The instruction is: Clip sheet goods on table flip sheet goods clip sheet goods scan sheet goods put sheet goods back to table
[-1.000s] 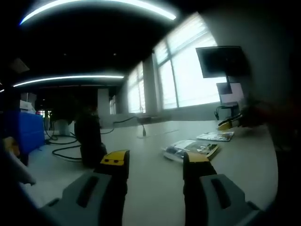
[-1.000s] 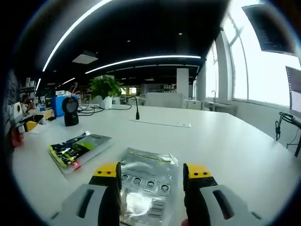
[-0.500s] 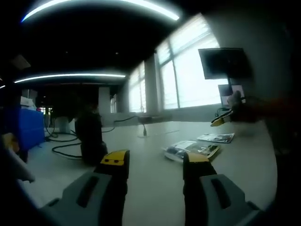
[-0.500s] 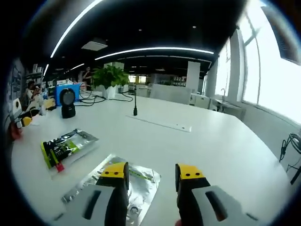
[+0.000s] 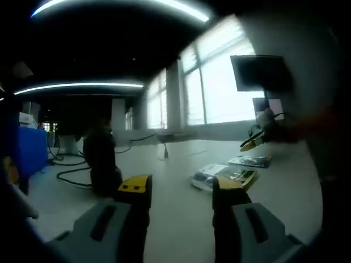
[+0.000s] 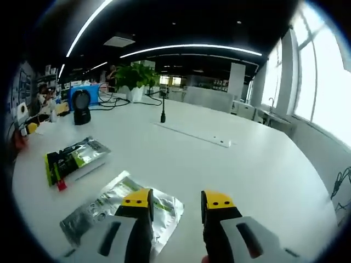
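Right tongs (image 6: pixel 176 200) low at bottom centre of the right gripper view, jaws apart, nothing between them, hovering above the white desk (image 6: pixel 236 164). Silver sheet pack (image 6: pixel 118 205) flat on the desk at lower left, its near corner just under the left jaw tip. Green-and-black pack (image 6: pixel 74 159) further left, apart from it. Left tongs (image 5: pixel 176 189) also parted and empty, bottom centre of the left gripper view; both packs (image 5: pixel 225 174) lying right of centre there, black scanner (image 5: pixel 103 164) standing at left.

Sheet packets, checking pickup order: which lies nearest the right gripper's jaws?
The silver foil packet, just under the right gripper; the green-and-black packet lies farther off.
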`<state>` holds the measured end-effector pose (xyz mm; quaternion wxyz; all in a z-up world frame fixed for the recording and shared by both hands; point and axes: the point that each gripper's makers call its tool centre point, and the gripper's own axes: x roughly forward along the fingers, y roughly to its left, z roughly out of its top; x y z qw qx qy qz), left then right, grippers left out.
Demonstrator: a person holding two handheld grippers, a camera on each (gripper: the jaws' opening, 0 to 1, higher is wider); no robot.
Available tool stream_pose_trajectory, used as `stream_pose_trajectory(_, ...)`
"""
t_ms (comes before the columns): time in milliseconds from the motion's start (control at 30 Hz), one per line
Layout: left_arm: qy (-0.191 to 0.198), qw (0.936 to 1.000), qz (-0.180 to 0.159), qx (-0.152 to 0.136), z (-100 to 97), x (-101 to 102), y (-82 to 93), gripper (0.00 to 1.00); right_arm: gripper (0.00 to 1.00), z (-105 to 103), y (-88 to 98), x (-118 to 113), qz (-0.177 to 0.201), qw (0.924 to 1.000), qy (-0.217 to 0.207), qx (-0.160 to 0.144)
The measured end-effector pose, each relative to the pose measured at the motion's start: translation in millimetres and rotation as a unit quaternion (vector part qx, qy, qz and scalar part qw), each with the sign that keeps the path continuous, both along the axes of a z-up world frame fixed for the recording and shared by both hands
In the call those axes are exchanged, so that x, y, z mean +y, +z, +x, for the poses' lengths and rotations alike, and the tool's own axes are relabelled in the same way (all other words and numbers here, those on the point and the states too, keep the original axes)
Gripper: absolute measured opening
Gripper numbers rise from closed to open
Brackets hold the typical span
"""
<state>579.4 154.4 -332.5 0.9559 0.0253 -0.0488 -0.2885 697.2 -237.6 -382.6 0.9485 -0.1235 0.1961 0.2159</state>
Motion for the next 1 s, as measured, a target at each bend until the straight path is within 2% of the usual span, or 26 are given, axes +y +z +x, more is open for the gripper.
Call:
stream_pose_trajectory(100,-0.003,1.0,-0.007,-0.004,3.1,0,-2.7,0.37,0.29,3,-6.4,-3,-0.006,0.9999,0.001,0.011)
stream_pose_trajectory(167,-0.003,0.9999,-0.011,0.006,2.8,-1,-7.1,0.37,0.28,5,-11.1,-6,-0.004,0.9998,0.002,0.019)
stream_pose_trajectory(233,-0.001,1.0,-0.009,-0.003,0.7,-2,-4.1,0.36,0.27,6,-14.7,-4,0.03,0.9989,-0.001,0.036)
stream_pose_trajectory(267,-0.002,1.0,-0.007,-0.002,0.0,-3,-4.8,0.36,0.26,8,-15.7,-6,0.035,0.9987,-0.005,0.037)
stream_pose_trajectory(400,-0.008,0.9999,0.009,0.002,-0.6,-7,-10.2,0.36,0.22,10,-29.1,-7,0.012,0.9989,0.0,0.045)
stream_pose_trajectory(633,-0.006,0.9999,0.011,0.005,0.2,-6,-12.3,0.36,0.2,12,-33.0,-1,-0.001,0.9984,0.018,0.054)
stream_pose_trajectory(733,-0.008,0.9999,0.012,0.006,0.2,-6,-13.0,0.36,0.16,8,-35.5,4,0.018,0.996,0.021,0.085)
stream_pose_trajectory(767,-0.007,0.9999,0.013,0.006,0.5,-6,-13.3,0.36,0.16,10,-34.4,4,0.012,0.9963,0.024,0.081)
stream_pose_trajectory(1000,-0.006,0.9999,0.006,0.01,1.4,-3,-13.8,0.36,0.13,8,-35.9,7,0.011,0.9931,0.026,0.113)
